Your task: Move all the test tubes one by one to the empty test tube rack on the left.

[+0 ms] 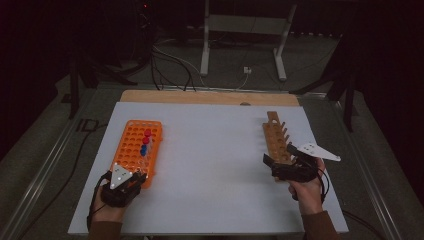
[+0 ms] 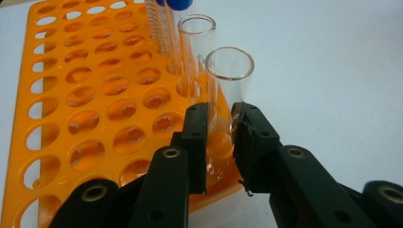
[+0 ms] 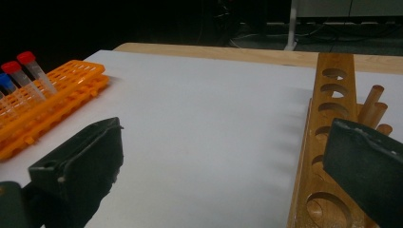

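An orange tube rack (image 1: 131,140) lies on the left of the white table. In the left gripper view, a clear open-topped glass tube (image 2: 229,71) stands in a hole at the rack's (image 2: 85,95) near right corner, and my left gripper (image 2: 221,114) is shut on its lower part. A second clear tube (image 2: 196,33) stands just behind it, then a blue-capped tube (image 2: 178,4). My left gripper (image 1: 139,176) sits at the rack's front edge. At the near end of a wooden rack (image 1: 276,137), my right gripper (image 1: 278,153) is open and holds nothing.
Red-capped tubes (image 3: 26,58) and a blue-capped one stand in the orange rack (image 3: 57,95). The wooden rack (image 3: 332,90) has round holes and side pegs (image 3: 373,102). Bare white table (image 1: 210,150) lies between the two racks. Dark floor with cables and a stand lies beyond.
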The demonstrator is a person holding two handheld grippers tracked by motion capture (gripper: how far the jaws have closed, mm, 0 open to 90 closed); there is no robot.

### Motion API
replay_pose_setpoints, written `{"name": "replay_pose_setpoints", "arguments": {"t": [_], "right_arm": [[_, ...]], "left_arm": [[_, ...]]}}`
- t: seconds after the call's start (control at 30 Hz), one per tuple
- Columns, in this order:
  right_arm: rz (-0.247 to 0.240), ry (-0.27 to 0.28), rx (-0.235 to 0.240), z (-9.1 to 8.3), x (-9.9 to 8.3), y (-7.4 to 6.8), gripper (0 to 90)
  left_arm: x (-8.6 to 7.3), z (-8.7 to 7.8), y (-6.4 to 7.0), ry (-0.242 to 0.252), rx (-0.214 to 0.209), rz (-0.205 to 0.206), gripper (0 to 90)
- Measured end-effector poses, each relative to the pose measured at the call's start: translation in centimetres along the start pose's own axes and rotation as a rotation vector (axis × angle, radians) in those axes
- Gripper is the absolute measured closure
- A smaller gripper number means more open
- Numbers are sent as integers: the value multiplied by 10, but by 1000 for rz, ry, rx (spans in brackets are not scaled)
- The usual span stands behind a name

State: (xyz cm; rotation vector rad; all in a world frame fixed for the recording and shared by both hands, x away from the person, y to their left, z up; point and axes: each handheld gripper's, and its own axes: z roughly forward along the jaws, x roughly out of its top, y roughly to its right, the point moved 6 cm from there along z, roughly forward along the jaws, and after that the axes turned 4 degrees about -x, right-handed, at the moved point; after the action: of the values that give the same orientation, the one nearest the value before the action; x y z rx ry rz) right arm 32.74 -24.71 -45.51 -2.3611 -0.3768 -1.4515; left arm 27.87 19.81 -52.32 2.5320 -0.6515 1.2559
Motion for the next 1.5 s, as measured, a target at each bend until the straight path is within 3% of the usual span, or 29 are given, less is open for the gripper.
{"name": "replay_pose_setpoints", "arguments": {"t": [0.13,0.37,0.5,0.67,0.83,1.03,1.27,1.5], "right_arm": [[-6,1,8,0,-1,-1,0],[-23,28,32,-2,0,-1,0],[-39,35,42,-2,-2,-3,0],[-76,39,33,-3,-5,-4,0],[-109,53,27,-5,-7,-5,0],[-116,87,37,-9,-9,-5,0],[-118,104,28,-11,-17,1,0],[-140,118,23,-13,-15,1,0]], "left_arm": [[3,-6,-1,29,-16,-16,676],[24,-32,-1,208,-70,-32,545],[36,-44,-3,311,-50,-21,451],[47,-48,-8,384,-41,-65,328],[55,-48,-14,404,-3,-94,222],[58,-49,-22,418,13,-135,98],[56,-48,-30,426,33,-184,15],[55,-43,-28,388,59,-163,5]]}}
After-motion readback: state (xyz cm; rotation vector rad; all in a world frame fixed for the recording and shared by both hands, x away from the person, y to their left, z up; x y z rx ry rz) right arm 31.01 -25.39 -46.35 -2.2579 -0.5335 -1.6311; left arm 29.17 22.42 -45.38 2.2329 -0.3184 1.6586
